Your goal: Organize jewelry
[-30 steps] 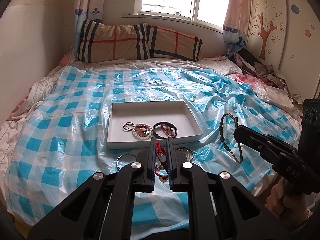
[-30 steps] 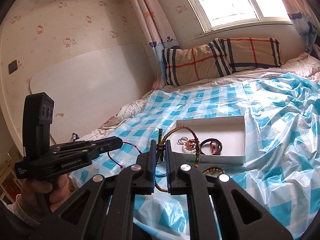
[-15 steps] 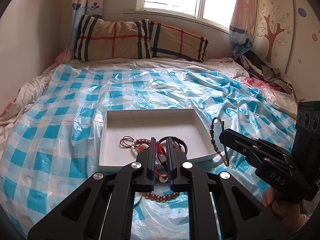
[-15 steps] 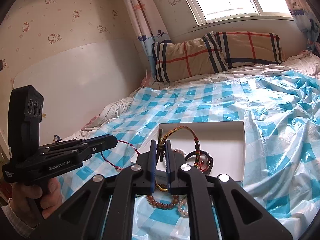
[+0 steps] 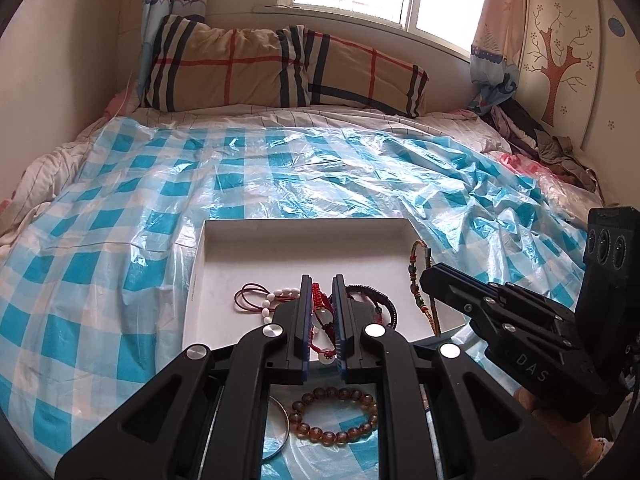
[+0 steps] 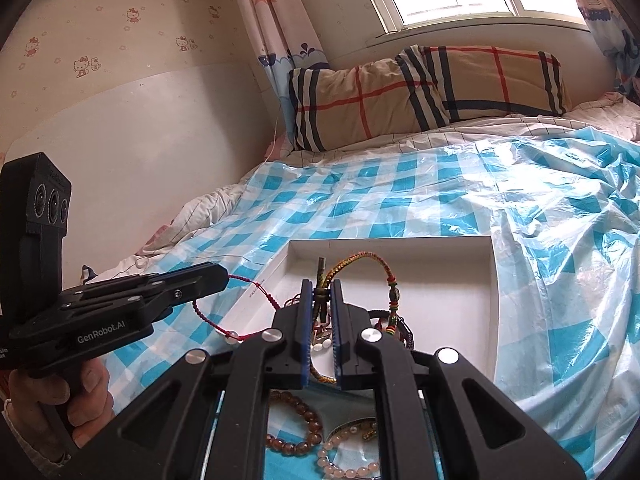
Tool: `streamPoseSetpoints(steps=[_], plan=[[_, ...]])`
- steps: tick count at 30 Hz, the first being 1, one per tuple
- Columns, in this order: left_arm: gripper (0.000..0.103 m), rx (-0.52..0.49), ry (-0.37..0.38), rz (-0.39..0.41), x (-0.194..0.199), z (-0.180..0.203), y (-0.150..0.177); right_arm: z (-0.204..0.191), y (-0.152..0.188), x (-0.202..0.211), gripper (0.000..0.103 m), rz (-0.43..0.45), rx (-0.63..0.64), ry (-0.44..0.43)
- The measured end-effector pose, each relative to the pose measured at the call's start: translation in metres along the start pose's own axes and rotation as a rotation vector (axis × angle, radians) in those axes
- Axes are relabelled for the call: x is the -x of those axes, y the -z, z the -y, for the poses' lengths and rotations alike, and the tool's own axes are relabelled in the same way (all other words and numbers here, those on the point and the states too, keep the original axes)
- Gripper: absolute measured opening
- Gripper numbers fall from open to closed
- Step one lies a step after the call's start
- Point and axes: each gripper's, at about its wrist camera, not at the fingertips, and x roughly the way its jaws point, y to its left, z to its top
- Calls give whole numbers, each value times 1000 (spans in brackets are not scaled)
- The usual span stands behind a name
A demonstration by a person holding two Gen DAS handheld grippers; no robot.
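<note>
On the bed: a white box (image 5: 224,280) lies on the blue checked plastic sheet (image 5: 120,240), with several bracelets in it already.
Left gripper (image 5: 322,316): fingers nearly shut, pinching a red cord bracelet (image 5: 318,300) that hangs between them over the near end of the box.
Right gripper (image 6: 320,320): fingers nearly shut on the knot of a multicoloured braided bracelet (image 6: 376,260), whose loop arches up and forward over the box floor.
Already in the box: a white bead bracelet (image 5: 276,300) with a thin red cord and a dark band (image 5: 380,300), both near the front wall.
Not yet in the box: a brown bead bracelet (image 5: 334,416), a thin metal bangle (image 5: 280,432) and a pale bead bracelet (image 6: 348,460), on the sheet just in front of the box.
Step in hand: by my reading, lowering both held bracelets into the box.
How to do it well: bring each hand past the front wall so the whole loop hangs over bare floor, lower until the cord slackens, then open the fingers.
Watch for: dangling ends catching on the wall or tangling with pieces already there; keep the two hands apart.
</note>
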Motion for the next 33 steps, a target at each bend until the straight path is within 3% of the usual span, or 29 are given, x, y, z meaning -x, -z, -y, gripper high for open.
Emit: streamPoseSetpoints(steps=[2, 3, 4, 7, 12, 15, 20, 27, 33], plan=[[9, 7, -9, -10, -10, -3, 2, 4, 1, -9, 15, -26, -7, 9], [10, 11, -16, -19, -16, -5, 2, 6, 2, -14, 33, -38, -13, 16], [11, 12, -19, -46, -24, -8, 4, 8, 3, -16, 43, -46, -22, 20], [20, 23, -40, -118, -41, -15, 10, 12, 5, -15, 43, -58, -40, 23], [36, 46, -61, -98, -21, -26, 20, 14, 13, 9, 43, -75, -50, 35], [40, 69, -83, -96, -6, -38, 27, 15, 26, 21, 43, -118, -54, 51], [43, 97, -119, -140, 9, -56, 50, 17, 52, 30, 43, -213, -67, 83], [43, 86, -173, -231, -2, -69, 83, 29, 71, 23, 43, -307, -78, 170], [43, 63, -197, -274, -19, -76, 92, 30, 75, 9, 32, -362, 2, 232]])
